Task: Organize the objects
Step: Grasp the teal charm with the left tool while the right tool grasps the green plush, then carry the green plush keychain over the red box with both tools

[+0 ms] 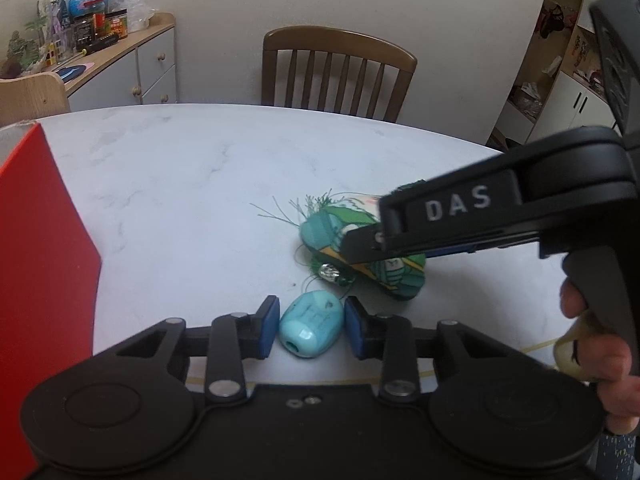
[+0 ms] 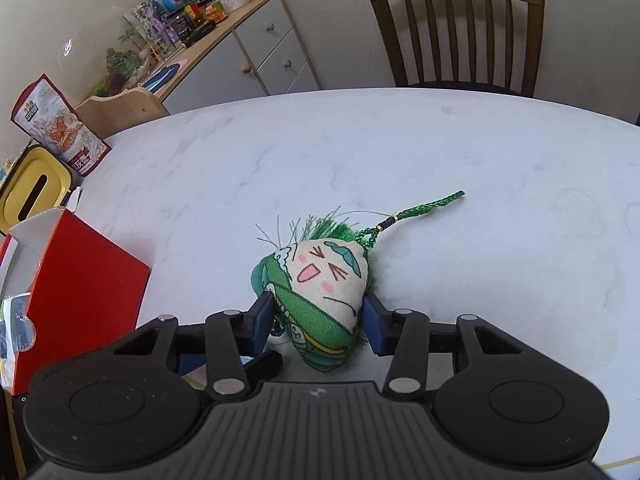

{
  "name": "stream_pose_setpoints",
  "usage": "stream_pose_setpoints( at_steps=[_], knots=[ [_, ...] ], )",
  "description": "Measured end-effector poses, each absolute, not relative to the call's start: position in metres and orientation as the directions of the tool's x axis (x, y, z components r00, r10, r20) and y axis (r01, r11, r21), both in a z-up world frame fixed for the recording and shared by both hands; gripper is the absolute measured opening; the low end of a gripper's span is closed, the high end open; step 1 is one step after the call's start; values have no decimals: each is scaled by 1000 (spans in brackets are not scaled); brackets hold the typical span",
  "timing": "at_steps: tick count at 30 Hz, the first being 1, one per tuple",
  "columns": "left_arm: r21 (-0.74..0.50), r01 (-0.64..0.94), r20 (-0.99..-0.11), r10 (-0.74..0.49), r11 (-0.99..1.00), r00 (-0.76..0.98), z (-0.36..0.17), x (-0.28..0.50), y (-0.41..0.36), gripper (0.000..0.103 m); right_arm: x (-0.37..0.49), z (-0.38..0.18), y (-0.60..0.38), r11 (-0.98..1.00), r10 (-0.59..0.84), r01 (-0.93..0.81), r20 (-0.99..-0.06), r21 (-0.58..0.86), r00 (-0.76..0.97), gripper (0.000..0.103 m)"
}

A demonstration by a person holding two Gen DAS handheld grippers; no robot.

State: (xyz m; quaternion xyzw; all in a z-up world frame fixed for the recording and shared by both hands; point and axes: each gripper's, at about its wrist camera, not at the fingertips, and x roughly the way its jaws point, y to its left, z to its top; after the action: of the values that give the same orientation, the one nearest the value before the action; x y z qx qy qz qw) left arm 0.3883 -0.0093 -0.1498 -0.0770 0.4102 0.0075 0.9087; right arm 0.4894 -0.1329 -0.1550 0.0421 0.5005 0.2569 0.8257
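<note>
A turquoise bead-like charm (image 1: 312, 330) lies on the white table (image 1: 192, 184) between the blue pads of my left gripper (image 1: 311, 330); the jaws stand a little apart from it, open. A green stuffed dumpling toy (image 1: 328, 232) with a cartoon face lies just beyond it. In the right wrist view the toy (image 2: 324, 284) sits between the pads of my right gripper (image 2: 320, 320), which press on its sides. Its green cord (image 2: 424, 210) trails to the right on the table. The right gripper (image 1: 360, 246) reaches in from the right in the left wrist view.
A red open box (image 2: 80, 284) stands at the table's left; it also shows in the left wrist view (image 1: 40, 260). A yellow container (image 2: 32, 192) and a snack bag (image 2: 60, 132) sit beyond it. A wooden chair (image 1: 336, 72) stands at the far side. A cluttered sideboard (image 2: 248, 40) lines the wall.
</note>
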Motion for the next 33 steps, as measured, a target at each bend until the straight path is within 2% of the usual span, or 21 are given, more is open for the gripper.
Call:
stream_pose_setpoints(
  at_steps=[33],
  knots=[
    [-154,-79,-728,-59,985,683,-30,306,14,33,366,-19,-157,842,487,-473,-742,259,461,45]
  ],
)
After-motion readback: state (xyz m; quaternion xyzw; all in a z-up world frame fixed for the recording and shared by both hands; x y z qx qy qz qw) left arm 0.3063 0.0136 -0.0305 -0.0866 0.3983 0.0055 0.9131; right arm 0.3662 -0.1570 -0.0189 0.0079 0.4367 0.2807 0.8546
